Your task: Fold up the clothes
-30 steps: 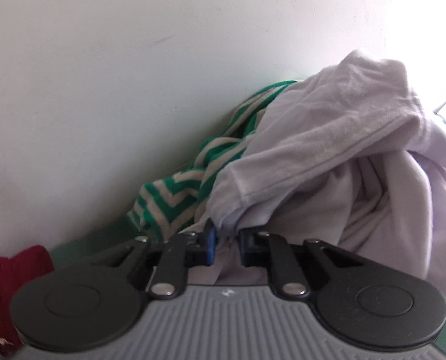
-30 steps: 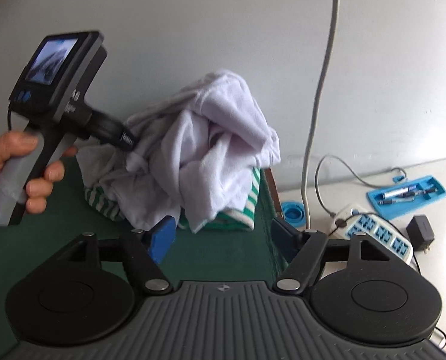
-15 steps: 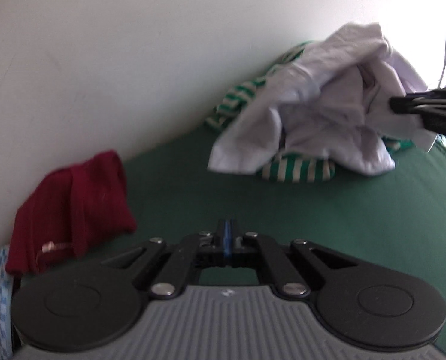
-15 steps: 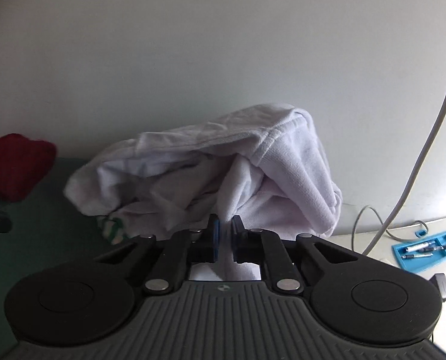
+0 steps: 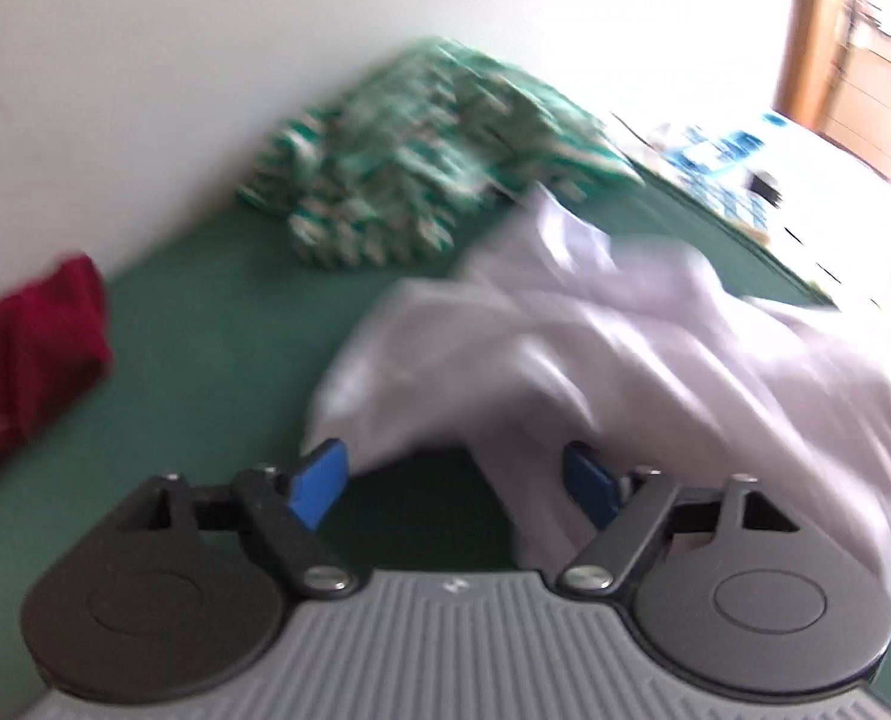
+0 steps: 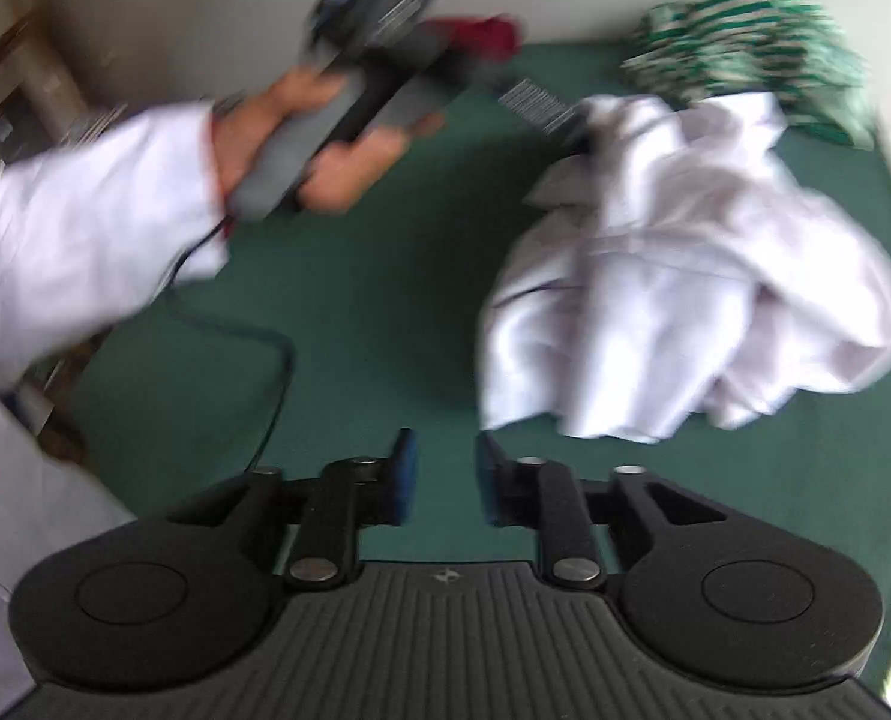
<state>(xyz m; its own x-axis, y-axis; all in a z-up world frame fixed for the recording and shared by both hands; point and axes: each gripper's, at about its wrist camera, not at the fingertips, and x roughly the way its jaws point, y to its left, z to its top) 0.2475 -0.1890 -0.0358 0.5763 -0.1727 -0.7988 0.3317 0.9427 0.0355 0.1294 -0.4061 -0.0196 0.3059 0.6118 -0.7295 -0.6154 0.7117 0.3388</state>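
A crumpled white garment (image 5: 625, 360) (image 6: 685, 300) lies on the green table (image 5: 217, 372) (image 6: 355, 300). Behind it, against the wall, sits a green-and-white striped garment (image 5: 421, 180) (image 6: 745, 42). My left gripper (image 5: 454, 474) is open wide, and an edge of the white garment reaches between its blue pads (image 5: 319, 480). In the right wrist view a hand (image 6: 325, 144) holds that left gripper (image 6: 574, 129) with its tip at the white garment's far-left edge. My right gripper (image 6: 445, 474) hangs above the table, open by a small gap, holding nothing, short of the white garment.
A red garment (image 5: 25, 348) (image 6: 487, 36) lies at the far left by the wall. A white side table with a blue-and-white power strip (image 5: 715, 168) stands past the green table's right edge. A white sleeve (image 6: 85, 228) and a dark cable (image 6: 277, 372) cross the left side.
The white garment came off the striped pile onto the middle of the table. My right gripper let go of it and drew back. My left gripper opened and moved up to the garment's edge.
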